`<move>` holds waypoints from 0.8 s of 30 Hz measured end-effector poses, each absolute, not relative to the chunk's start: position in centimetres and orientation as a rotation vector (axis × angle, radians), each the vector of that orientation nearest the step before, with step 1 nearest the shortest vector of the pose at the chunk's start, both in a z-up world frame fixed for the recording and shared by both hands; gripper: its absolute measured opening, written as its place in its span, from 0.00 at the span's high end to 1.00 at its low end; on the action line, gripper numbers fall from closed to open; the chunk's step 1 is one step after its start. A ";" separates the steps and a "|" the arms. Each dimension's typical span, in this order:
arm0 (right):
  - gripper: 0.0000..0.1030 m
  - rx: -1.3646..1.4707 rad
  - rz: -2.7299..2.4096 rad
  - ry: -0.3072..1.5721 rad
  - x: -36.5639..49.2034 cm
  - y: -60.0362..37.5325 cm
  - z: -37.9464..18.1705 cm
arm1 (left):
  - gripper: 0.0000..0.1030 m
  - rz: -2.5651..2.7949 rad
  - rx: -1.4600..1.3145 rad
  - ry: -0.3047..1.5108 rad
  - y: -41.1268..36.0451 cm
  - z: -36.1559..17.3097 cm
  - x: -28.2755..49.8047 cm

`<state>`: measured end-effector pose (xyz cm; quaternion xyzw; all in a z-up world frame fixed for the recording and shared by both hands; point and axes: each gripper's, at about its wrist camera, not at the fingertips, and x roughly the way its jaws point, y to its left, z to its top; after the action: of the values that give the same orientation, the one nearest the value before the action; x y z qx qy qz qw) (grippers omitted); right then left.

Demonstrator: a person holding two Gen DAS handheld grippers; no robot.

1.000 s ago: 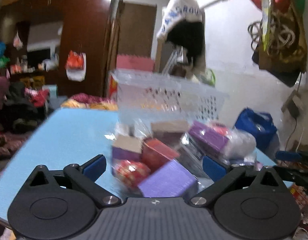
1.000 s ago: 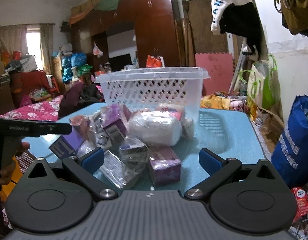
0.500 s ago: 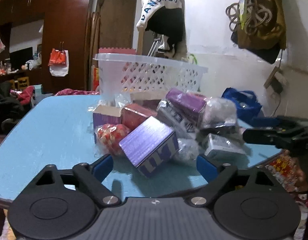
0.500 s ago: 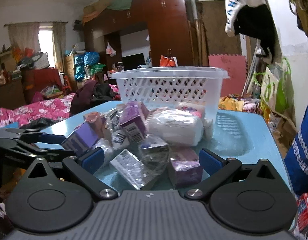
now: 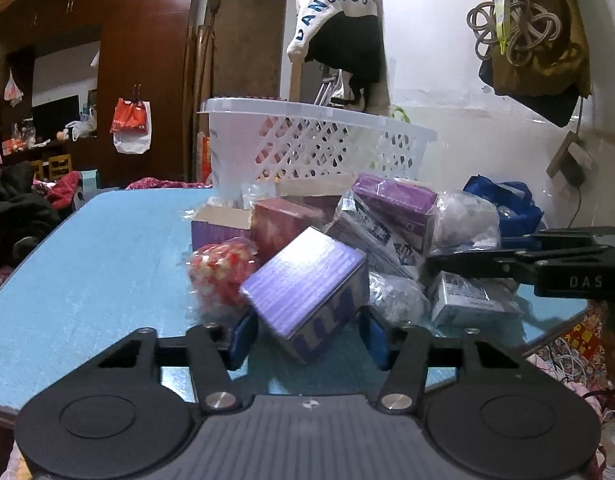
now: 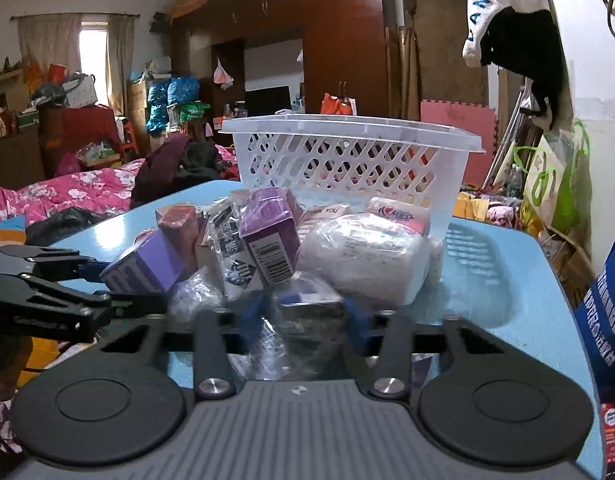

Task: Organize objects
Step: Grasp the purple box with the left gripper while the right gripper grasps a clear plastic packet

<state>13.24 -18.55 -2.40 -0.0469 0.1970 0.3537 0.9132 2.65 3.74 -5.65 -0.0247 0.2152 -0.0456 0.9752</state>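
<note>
A pile of boxes and plastic-wrapped packets lies on a blue table in front of a white slotted basket. My left gripper has its blue pads on both sides of a tilted purple box at the pile's near edge. My right gripper has closed its pads around a dark wrapped packet at the pile's front. The basket stands behind the pile in the right wrist view too. Each gripper shows in the other's view, the right one and the left one.
A red and white wrapped ball lies left of the purple box. A large white wrapped bundle and a purple carton sit on the pile. A blue bag stands beyond the table's right edge. Clutter fills the room behind.
Both grippers have moved in to the pile and closed from wide open, the left one onto the purple box, the right one onto the dark wrapped packet.
</note>
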 end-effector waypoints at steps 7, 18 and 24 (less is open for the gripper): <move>0.60 -0.087 0.736 0.391 13.0 -19.3 -1.9 | 0.49 -0.095 -0.060 0.386 4.1 -4.4 2.1; 0.60 -0.078 0.741 0.353 12.5 -19.9 -1.0 | 0.50 -0.111 -0.054 0.402 4.0 -4.9 3.3; 0.61 -0.076 0.745 0.357 12.7 -19.9 -1.2 | 0.50 -0.118 -0.041 0.365 3.8 -5.2 3.3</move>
<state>12.71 -19.91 -1.21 -0.0370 0.1734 0.3619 0.9152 3.30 3.75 -5.17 -0.0202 0.1811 -0.0588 0.9815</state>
